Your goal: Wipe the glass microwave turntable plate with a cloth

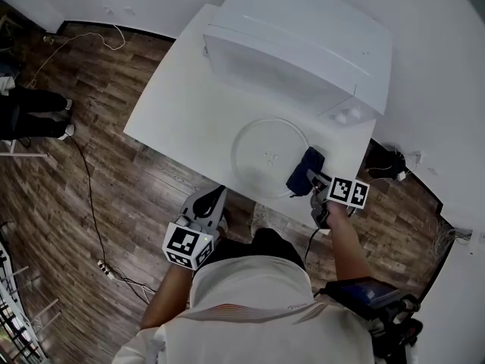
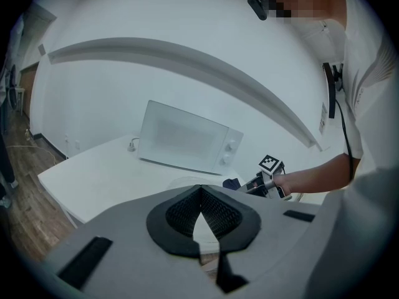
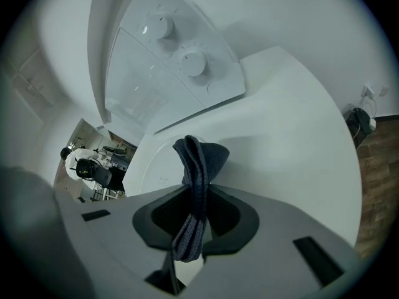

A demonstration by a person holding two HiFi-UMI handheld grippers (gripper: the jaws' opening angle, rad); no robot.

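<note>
Left tongs (image 2: 199,189) are kept clenched on nothing, pulled back off the surface's (image 1: 189,105) near edge. Right tongs (image 3: 194,190) are clamped on a dark blue cloth (image 3: 201,157), which is bunched up and poked out ahead of them at the glass plate's (image 1: 258,152) rim. A white microwave (image 1: 303,44) is parked just beyond.

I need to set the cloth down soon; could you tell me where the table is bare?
The table is bare left of the microwave and glass plate. It is crowded front right, around the cloth and right gripper.
</note>
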